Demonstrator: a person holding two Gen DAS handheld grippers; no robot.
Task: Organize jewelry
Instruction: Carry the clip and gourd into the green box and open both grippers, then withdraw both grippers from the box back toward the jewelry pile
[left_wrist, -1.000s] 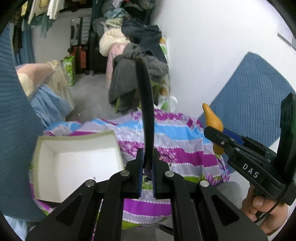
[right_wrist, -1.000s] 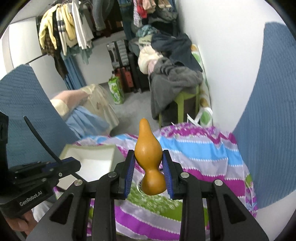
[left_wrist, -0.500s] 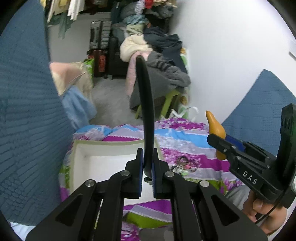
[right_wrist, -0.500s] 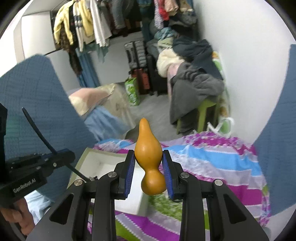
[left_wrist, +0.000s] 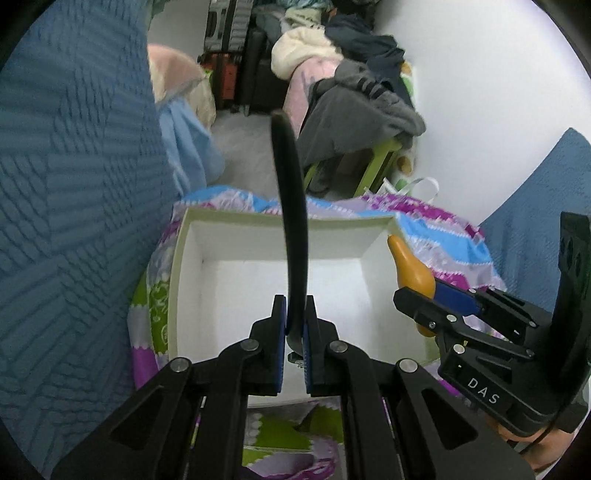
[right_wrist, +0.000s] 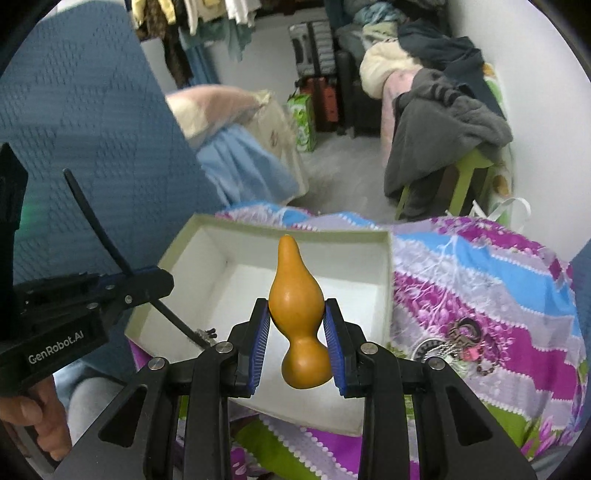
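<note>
Both grippers hang over the box, each one loaded. The left gripper has its jaws pinched narrow on a black headband, which rises in a curve straight up out of the pads, its lower end poking out beneath them with something small and glittery on it that I cannot make out. The right gripper clamps an orange gourd at its waist, fat bulb hanging below the blue pads, pointed neck standing up. Seen from the left camera, the gourd sits above the right wall of the box; seen from the right camera, the headband slants down across the box's left rim. The box is open, white inside, pale green at the edges, and it rests on a cloth striped purple, blue and green. On that cloth, to the right of the box and clear of it, lies a small heap of jewelry, chains and a pink piece tangled together. Blue quilted panels stand on both sides. Farther back, a green stool is draped in grey clothes, with suitcases by the far wall.
</note>
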